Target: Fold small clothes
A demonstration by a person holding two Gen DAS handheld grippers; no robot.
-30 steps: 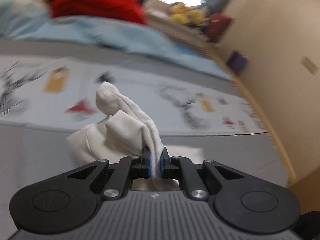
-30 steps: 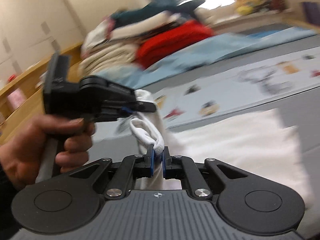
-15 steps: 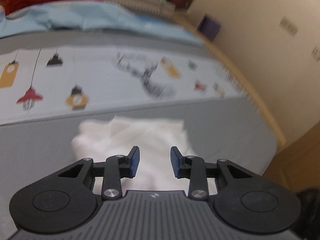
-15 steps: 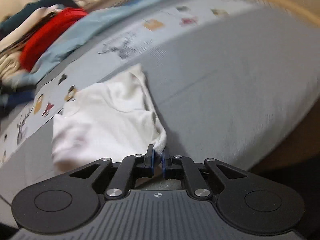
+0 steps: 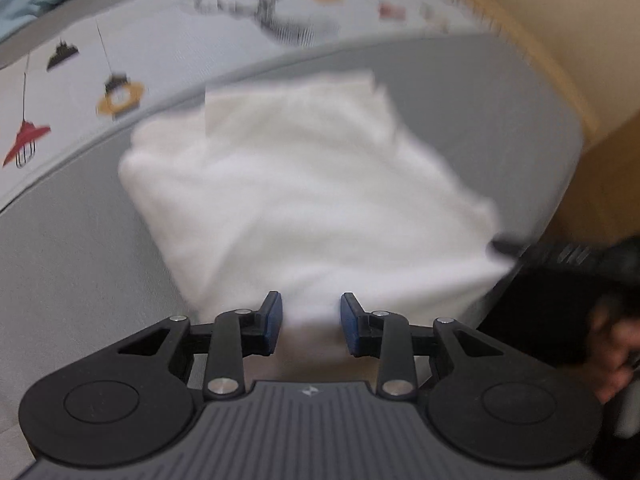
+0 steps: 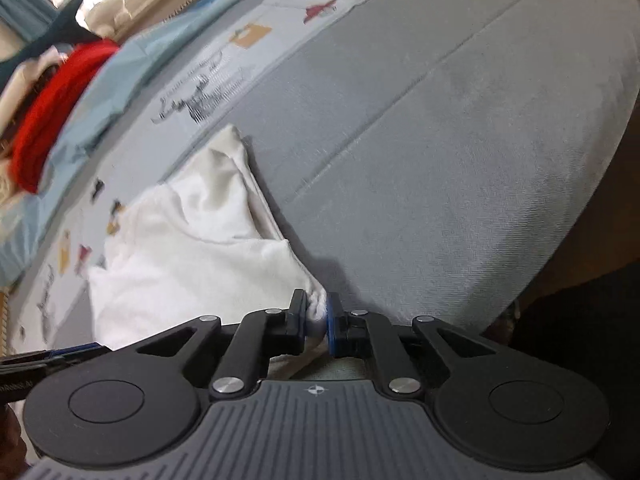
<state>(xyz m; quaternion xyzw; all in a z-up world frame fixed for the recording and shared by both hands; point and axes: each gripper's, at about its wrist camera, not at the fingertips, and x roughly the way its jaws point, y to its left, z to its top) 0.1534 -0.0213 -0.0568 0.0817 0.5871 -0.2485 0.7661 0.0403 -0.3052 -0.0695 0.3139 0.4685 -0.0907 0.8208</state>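
A small white garment (image 5: 304,192) lies spread on the grey bed cover, blurred in the left wrist view. My left gripper (image 5: 311,322) is open and empty, its blue pads just at the garment's near edge. In the right wrist view the same white garment (image 6: 192,248) lies to the left, and my right gripper (image 6: 317,314) is shut on its near right corner, with cloth bunched between the pads. The right gripper shows in the left wrist view (image 5: 560,256) at the garment's right corner.
The grey bed cover (image 6: 440,152) has a printed pale blue sheet (image 5: 200,32) behind it. A pile with a red garment (image 6: 52,112) and a light blue cloth lies far left. The bed edge drops off at the right, by a beige wall (image 5: 540,8).
My left gripper let go of the white garment and opened. The garment went from held up and bunched to lying spread on the bed. My right gripper kept hold of its corner.
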